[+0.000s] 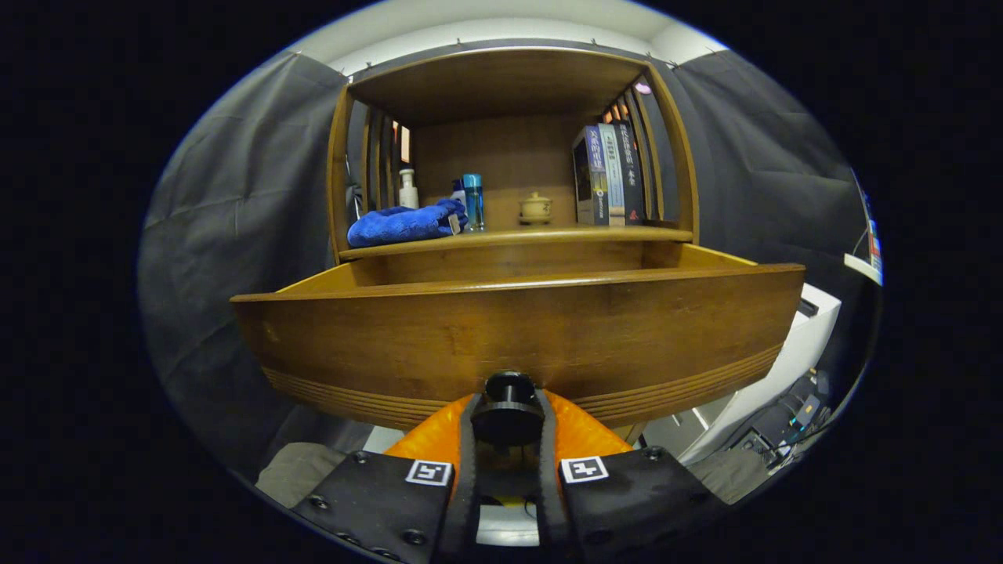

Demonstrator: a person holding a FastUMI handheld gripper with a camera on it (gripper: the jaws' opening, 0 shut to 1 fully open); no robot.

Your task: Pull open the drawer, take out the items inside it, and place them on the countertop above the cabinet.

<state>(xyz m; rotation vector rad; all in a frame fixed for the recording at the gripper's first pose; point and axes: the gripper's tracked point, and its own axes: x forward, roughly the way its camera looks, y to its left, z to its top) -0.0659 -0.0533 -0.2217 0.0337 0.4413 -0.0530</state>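
Drawer (517, 329), wooden, pulled out from the cabinet (509, 86) toward the camera; its broad front panel, grooved along the lower edge, blocks all sight of the interior, so any contents cannot be made out. Only the top edges of the side walls and a strip of the inner back wall show above the front. Knob (508, 407), black, round, at the lower middle of the drawer front. Gripper (508, 439), black fingers with orange backing and square markers, fingers drawn in close on either side of the knob, pinching it; the contact faces themselves are partly hidden behind the knob. Countertop (548, 233), the cabinet's shelf surface above the drawer, seen nearly edge-on. On it, toward the left edge: blue cloth (406, 222), bunched, its right end hiding the foot of a blue bottle (472, 200) just behind it; a pale bottle (407, 189) stands behind the cloth, lower part hidden. Near the middle, toward the back: small tan lidded pot (535, 208). At the right edge: books (607, 174), upright, against the slatted side; spine detail too small to make out. Beyond the drawer's right corner: white unit (791, 352), partly cut off by the drawer, and dark equipment (791, 423) low down, indistinct.
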